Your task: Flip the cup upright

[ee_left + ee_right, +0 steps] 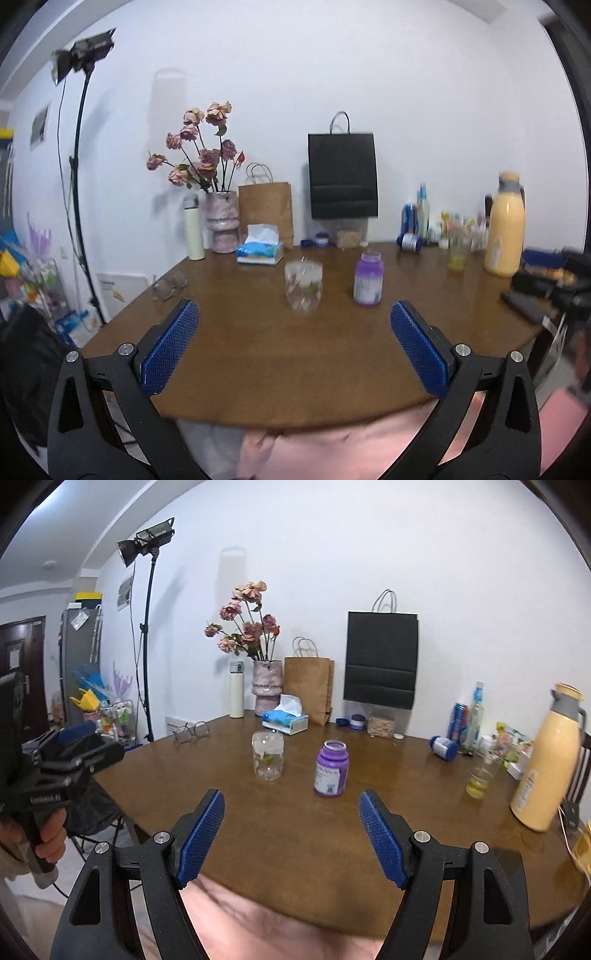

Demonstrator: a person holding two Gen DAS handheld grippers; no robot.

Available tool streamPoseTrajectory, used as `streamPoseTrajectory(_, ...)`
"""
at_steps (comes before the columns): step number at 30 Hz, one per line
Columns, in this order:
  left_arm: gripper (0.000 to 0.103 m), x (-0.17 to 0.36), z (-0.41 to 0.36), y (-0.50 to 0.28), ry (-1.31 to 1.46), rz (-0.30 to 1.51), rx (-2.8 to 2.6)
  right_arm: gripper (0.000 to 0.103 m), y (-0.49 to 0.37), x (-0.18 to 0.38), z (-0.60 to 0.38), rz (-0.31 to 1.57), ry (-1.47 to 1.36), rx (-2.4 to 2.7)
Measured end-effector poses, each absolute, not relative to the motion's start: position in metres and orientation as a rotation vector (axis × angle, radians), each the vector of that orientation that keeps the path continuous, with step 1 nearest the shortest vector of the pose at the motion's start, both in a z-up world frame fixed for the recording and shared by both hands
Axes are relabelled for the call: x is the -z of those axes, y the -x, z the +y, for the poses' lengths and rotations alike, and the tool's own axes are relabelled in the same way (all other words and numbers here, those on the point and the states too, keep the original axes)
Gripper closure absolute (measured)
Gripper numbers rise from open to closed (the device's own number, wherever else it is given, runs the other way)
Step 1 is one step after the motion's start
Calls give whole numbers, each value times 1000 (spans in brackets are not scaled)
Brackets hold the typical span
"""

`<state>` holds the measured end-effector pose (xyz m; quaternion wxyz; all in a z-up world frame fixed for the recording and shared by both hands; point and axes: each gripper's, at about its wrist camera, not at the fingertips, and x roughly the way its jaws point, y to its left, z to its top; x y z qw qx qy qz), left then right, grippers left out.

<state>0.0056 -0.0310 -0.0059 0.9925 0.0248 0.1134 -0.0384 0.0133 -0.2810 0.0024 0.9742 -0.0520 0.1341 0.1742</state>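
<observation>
A clear glass cup [303,286] with a flower print stands on the brown table, mid-table; it also shows in the right wrist view [268,755]. I cannot tell from these frames which end is up. My left gripper [294,314] is open and empty, held over the near table edge, well short of the cup. My right gripper [291,805] is open and empty, also near the front edge, with the cup ahead and slightly left. The left gripper's body [70,753] shows at the left of the right wrist view, off the table's left side.
A purple jar [368,278] stands just right of the cup. Glasses [170,283] lie at the table's left edge. A tissue box [260,250], vase, white flask and paper bags line the back. A yellow jug [505,229], bottles and a small glass [480,771] crowd the right.
</observation>
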Motion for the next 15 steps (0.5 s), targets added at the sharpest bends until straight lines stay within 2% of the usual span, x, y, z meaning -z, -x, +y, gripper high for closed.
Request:
streamPoseTrajectory(5, 0, 28, -17, 24, 75, 304, 98, 23, 29, 16, -279, 241, 67, -341)
streamPoseTrajectory(15, 0, 24, -16, 40, 67, 249, 58, 23, 33, 28, -269, 287, 62, -378)
